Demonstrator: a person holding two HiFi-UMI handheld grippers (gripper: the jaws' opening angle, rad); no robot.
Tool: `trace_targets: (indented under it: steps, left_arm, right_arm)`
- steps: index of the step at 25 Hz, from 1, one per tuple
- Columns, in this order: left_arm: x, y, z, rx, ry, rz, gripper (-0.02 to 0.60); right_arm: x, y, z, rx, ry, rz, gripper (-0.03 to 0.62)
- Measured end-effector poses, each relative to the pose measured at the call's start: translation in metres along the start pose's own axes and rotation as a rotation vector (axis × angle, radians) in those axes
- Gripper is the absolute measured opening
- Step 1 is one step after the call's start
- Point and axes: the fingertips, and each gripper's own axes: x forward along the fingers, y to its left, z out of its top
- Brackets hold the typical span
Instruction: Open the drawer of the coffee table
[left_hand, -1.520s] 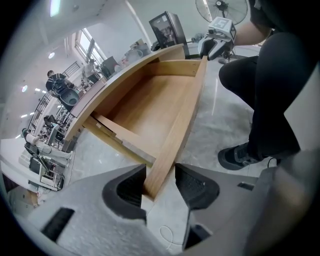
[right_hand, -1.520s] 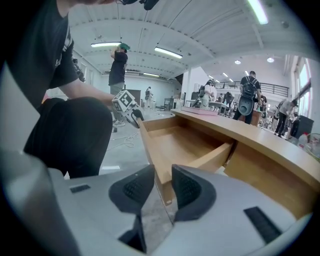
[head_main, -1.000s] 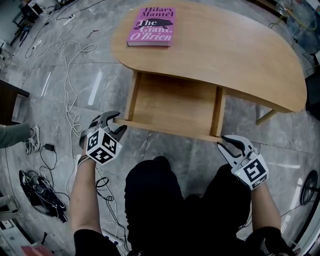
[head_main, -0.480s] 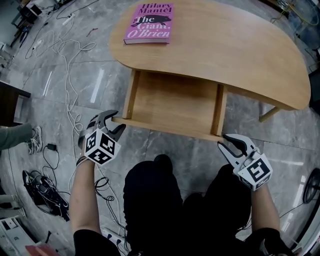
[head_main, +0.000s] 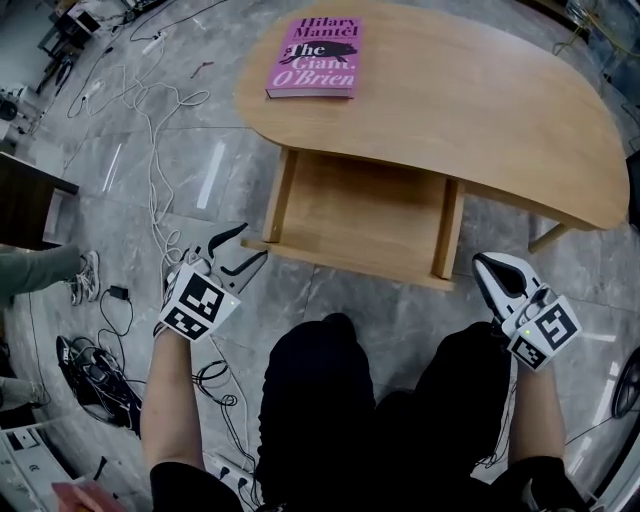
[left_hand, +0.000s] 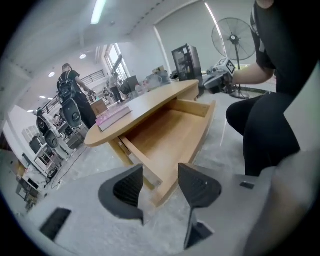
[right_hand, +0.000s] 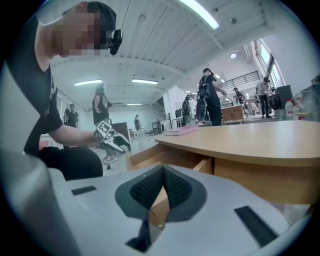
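At the bottom of the head view, the person's knees in dark trousers (head_main: 340, 400) sit between two forearms. At lower left, the left gripper (head_main: 253, 242) hangs just off the drawer's near left corner without touching it. Its jaws stand apart, have just been opening, and grip nothing. Its marker cube (head_main: 200, 305) carries only black-and-white square patterns, no letters. At lower right, the right gripper (head_main: 482, 262) has its jaws pressed together on nothing, just beside the drawer's near right corner.

Between the two, at frame centre, the drawer (head_main: 360, 210) of the coffee table (head_main: 480, 110) is pulled out toward the person, with its wooden bottom in full sight. Farther up, at the top centre of the worktop (head_main: 450, 80), lies a pink book (head_main: 315, 57) printed "Hilary Mantel" and "The Giant, O'Brien". Loose cables (head_main: 150, 130) trail over the grey floor at upper left.

The left gripper view shows the drawer's corner past the gap between its spread jaws. There the book is only a pink slab, its title too small to read. Unlike the head view, it shows a standing fan (left_hand: 231, 37) at upper right and a person with a backpack (left_hand: 67, 82) at upper left.

The right gripper view shows its two pads meeting at lower centre, with the drawer front beyond. It also shows people standing far off under ceiling strip lights (right_hand: 197, 12).
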Motion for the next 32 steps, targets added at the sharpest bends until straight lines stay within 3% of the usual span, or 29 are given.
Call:
trace_targets:
  steps: [6,8,11,13,17,22,28,32]
  left_arm:
    - [-0.012,0.032,0.062,-0.21,-0.302,0.094,0.148]
    - [-0.007,0.035,0.072,-0.235,-0.352,0.127,0.113]
    - [0.005,0.036,0.078,-0.248,-0.406,0.141,0.006]
    - [0.013,0.039,0.08,-0.279,-0.441,0.137,0.002]
    - [0.02,0.042,0.08,-0.297,-0.452,0.154,0.002]
    - [0.004,0.044,0.112,-0.3,-0.478,0.174,0.0]
    - [-0.011,0.059,0.153,-0.402,-0.473,0.187,0.002]
    - [-0.043,0.063,0.188,-0.535,-0.502,0.172,0.003]
  right_arm:
    - [0.025,-0.014,0.014,0.039,-0.057,-0.168,0.005]
    - [0.03,-0.017,0.012,0.036,-0.057,-0.215,0.005]
    - [0.039,-0.02,0.005,0.03,-0.046,-0.252,0.005]
    - [0.044,-0.021,-0.002,0.005,-0.025,-0.266,0.005]
    - [0.051,-0.017,-0.002,-0.042,0.014,-0.265,0.005]
    - [0.059,-0.005,0.039,-0.092,-0.001,-0.234,0.005]
    - [0.077,0.022,0.084,-0.048,0.018,-0.143,0.005]
    - [0.085,0.055,0.115,-0.1,0.126,-0.074,0.005]
